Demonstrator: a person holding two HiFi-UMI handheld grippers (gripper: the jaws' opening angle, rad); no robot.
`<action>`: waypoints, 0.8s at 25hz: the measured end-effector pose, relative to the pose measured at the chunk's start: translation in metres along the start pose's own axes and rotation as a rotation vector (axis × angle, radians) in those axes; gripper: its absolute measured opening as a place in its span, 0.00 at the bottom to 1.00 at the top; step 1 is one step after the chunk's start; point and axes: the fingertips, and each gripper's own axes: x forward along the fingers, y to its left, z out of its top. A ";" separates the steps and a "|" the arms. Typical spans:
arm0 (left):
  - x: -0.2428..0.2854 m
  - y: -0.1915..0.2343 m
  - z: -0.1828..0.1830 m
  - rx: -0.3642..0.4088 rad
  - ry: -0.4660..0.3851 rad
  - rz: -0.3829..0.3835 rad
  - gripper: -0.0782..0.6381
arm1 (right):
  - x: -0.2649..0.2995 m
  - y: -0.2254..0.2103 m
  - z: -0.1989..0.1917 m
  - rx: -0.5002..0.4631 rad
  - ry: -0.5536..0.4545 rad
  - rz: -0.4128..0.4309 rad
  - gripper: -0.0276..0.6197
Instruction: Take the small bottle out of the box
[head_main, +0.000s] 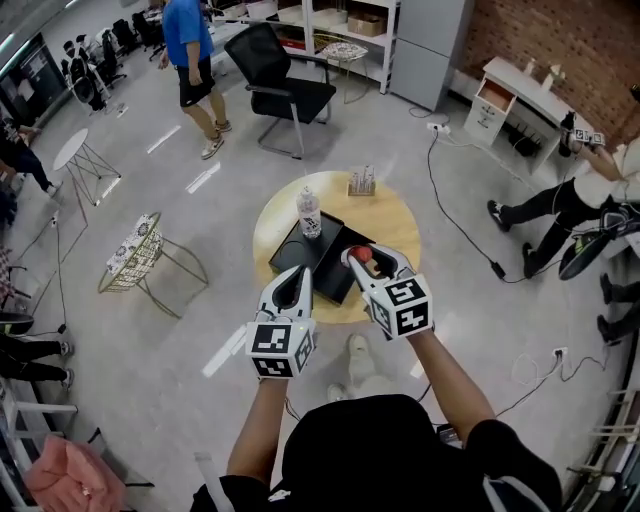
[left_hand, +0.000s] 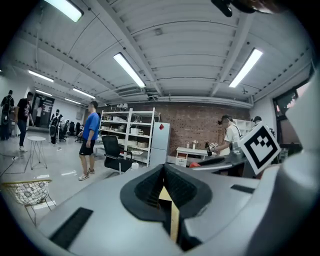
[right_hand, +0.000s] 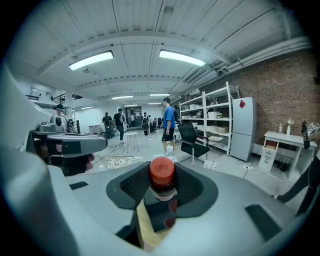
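Small bottle (right_hand: 162, 174), round red cap on a dark body, stands upright, pinched between the ribbed dark pads of the right claw (head_main: 366, 258), over the flat black box (head_main: 300, 256) on the round wooden table (head_main: 400, 225). Both forearms reach forward. The left claw (head_main: 297, 277) is pressed together, empty.

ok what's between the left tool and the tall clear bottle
Only the black box, seen in the head view: the left tool is at its near edge and the clear bottle stands at its far end.
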 end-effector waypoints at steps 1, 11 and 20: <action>-0.005 -0.003 0.003 0.005 -0.005 -0.007 0.12 | -0.006 0.003 0.001 0.001 -0.007 -0.005 0.26; -0.039 -0.031 0.004 0.021 -0.029 -0.062 0.12 | -0.052 0.032 0.002 0.005 -0.055 -0.030 0.26; -0.048 -0.057 0.011 0.007 -0.052 -0.092 0.12 | -0.080 0.034 0.006 -0.003 -0.080 -0.029 0.26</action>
